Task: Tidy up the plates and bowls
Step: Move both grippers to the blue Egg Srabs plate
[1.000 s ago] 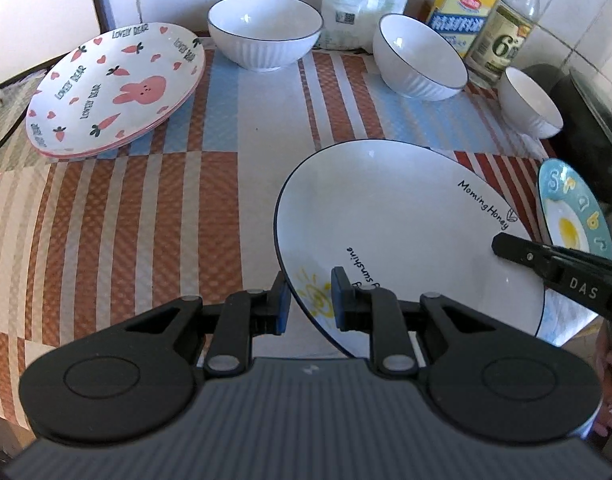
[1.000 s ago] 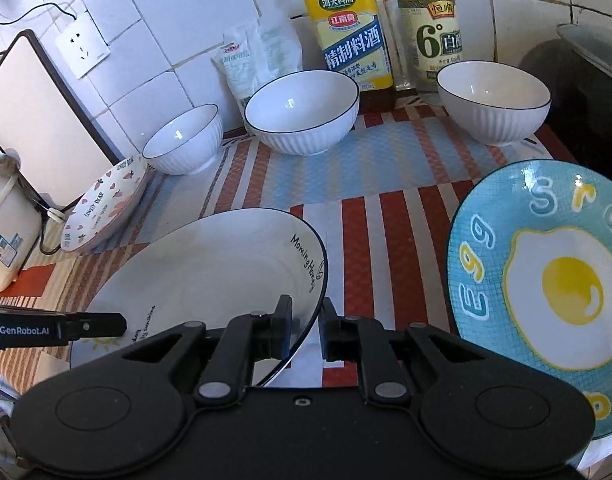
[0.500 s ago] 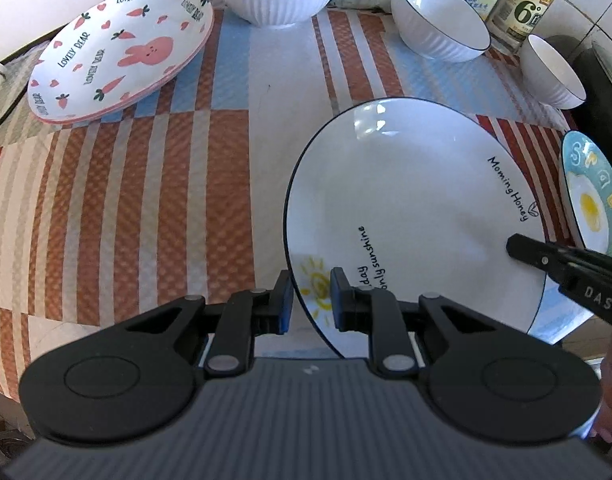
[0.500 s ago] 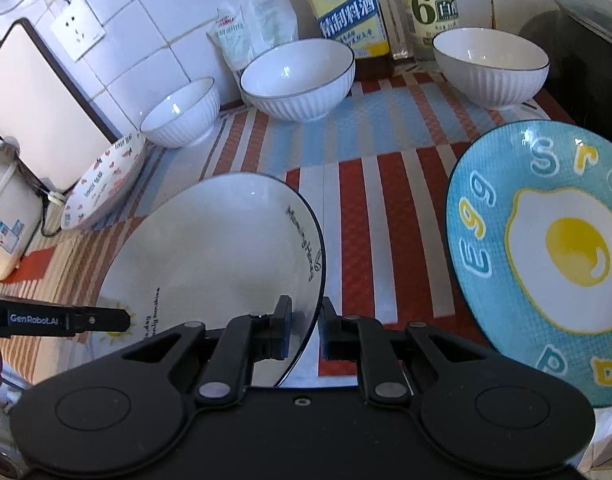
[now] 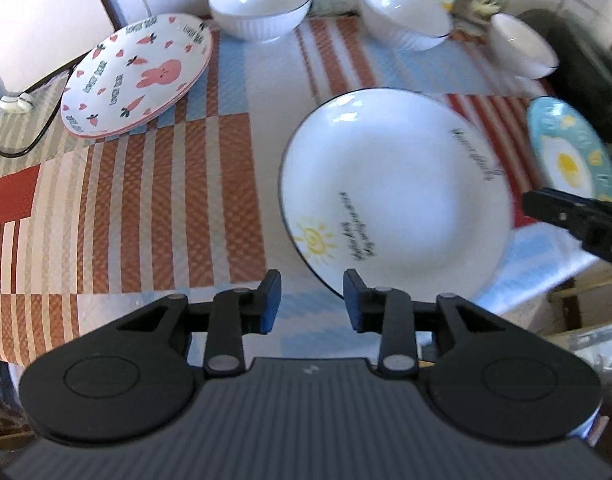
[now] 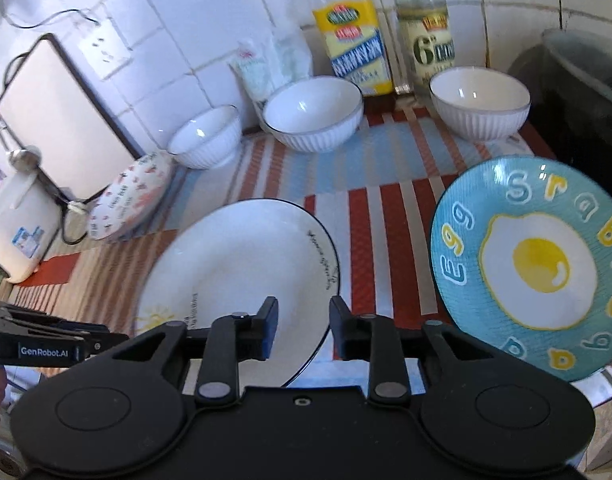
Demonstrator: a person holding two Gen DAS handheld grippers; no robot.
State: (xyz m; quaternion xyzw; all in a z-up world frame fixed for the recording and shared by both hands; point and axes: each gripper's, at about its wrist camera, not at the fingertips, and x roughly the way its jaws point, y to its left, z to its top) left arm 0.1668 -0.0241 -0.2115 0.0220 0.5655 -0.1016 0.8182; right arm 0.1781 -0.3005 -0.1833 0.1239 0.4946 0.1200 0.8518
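A white plate with a sun drawing lies flat on the striped cloth; it also shows in the right wrist view. My left gripper is open, just back from the plate's near edge. My right gripper is open at the plate's right rim, which lies between its fingers; it also shows in the left wrist view. A pink bunny plate sits at the back left. A blue egg plate lies at the right. Three white bowls stand along the back.
Two bottles and a bag stand against the tiled wall. A dark pot is at the far right. A white appliance and a board stand at the left. The table edge runs near the white plate.
Both grippers have opened and let go of the white plate, which now lies on the cloth. Both have drawn back a little from it.
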